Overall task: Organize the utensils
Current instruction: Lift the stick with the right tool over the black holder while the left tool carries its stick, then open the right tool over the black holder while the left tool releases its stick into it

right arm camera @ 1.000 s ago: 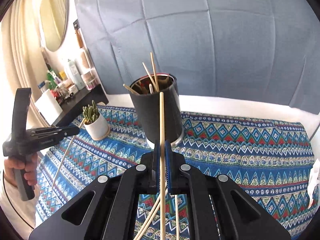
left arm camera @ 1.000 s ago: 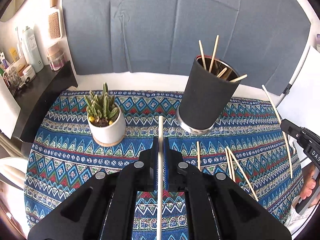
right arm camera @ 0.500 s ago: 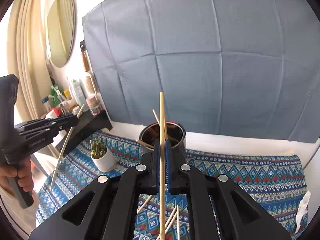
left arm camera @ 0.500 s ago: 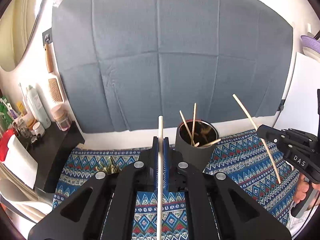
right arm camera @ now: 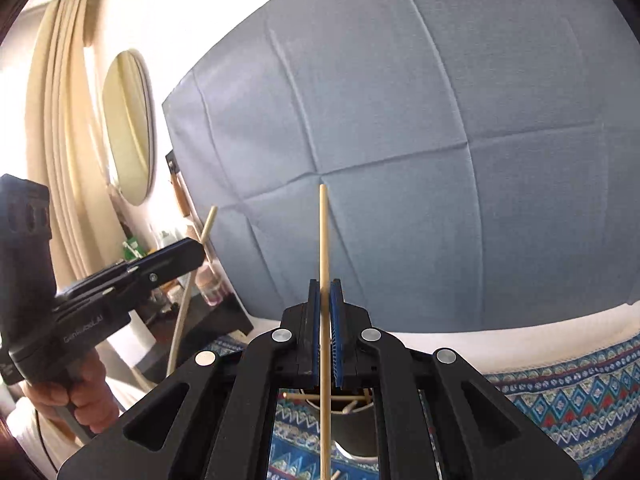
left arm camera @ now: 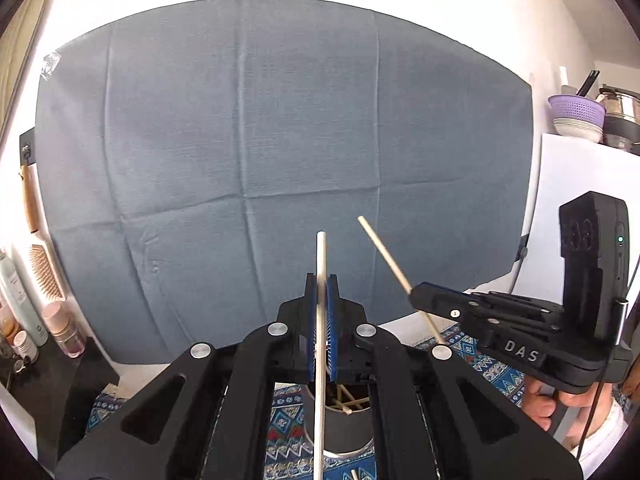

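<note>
My left gripper (left arm camera: 321,280) is shut on a pale wooden chopstick (left arm camera: 320,360) that runs upright between its blue pads. My right gripper (right arm camera: 325,285) is shut on a second chopstick (right arm camera: 323,248), also upright. Both are raised above the black utensil cup (left arm camera: 340,428), whose open mouth with several chopsticks shows below the jaws in each wrist view (right arm camera: 352,420). In the left wrist view the right gripper (left arm camera: 418,295) is at the right with its chopstick (left arm camera: 384,252) slanting up. The right wrist view has the left gripper (right arm camera: 196,254) at the left, its chopstick (right arm camera: 188,292) leaning.
A patterned blue cloth (right arm camera: 560,396) covers the table. A grey-blue fabric backdrop (left arm camera: 280,140) hangs behind. A dark side shelf with bottles (left arm camera: 40,332) stands at the left, with a round mirror (right arm camera: 130,128) and curtains above. Bowls and pots (left arm camera: 588,120) sit at the far right.
Both grippers have risen with their chopsticks and tilted up toward level; the cup has dropped from mid-frame to below the jaws, and the plant has left view. The two grippers have come closer together.
</note>
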Action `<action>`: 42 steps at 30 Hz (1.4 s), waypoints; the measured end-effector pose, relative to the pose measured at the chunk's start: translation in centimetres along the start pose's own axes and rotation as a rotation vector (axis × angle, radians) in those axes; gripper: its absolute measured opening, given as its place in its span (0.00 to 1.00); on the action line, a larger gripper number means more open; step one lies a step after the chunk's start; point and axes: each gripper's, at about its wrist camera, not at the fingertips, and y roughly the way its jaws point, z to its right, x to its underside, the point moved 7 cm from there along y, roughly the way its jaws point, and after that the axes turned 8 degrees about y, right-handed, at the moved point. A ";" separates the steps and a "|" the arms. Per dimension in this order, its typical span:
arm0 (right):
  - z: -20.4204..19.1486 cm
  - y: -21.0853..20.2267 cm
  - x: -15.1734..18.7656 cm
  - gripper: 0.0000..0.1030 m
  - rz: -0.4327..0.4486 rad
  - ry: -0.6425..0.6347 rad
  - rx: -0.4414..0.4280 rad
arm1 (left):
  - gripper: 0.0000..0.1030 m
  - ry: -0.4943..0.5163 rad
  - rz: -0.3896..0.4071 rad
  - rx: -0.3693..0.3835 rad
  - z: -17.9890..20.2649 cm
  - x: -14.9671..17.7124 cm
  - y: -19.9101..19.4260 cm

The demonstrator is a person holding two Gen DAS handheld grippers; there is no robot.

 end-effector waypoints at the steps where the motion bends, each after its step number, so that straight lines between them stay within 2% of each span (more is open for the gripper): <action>1: 0.1 0.5 -0.1 0.05 0.018 0.007 -0.015 | 0.05 0.006 0.014 0.005 0.0 0.1 0.6; 7: 2.5 4.0 -0.3 0.05 0.112 0.063 -0.052 | 0.05 -0.031 0.109 0.050 -0.7 -0.1 4.6; 11: 4.0 6.2 0.5 0.05 0.128 0.083 -0.063 | 0.05 -0.078 0.155 0.060 -1.7 0.1 6.7; 16: 4.9 7.0 1.5 0.05 0.143 0.081 -0.065 | 0.05 -0.110 0.187 0.053 -2.5 0.4 8.8; 23: 5.1 6.8 0.6 0.05 0.175 0.107 -0.059 | 0.05 -0.170 0.225 0.066 -3.7 -0.3 9.1; 26: 5.1 6.9 0.2 0.05 0.184 0.122 -0.059 | 0.05 -0.223 0.253 0.100 -3.9 0.0 8.8; 35: 5.4 7.9 3.2 0.05 0.132 0.100 -0.050 | 0.05 -0.207 0.182 0.129 -2.6 3.9 9.9; 42: 5.9 7.7 4.9 0.05 0.107 0.102 -0.046 | 0.05 -0.229 0.164 0.117 -3.3 5.0 9.4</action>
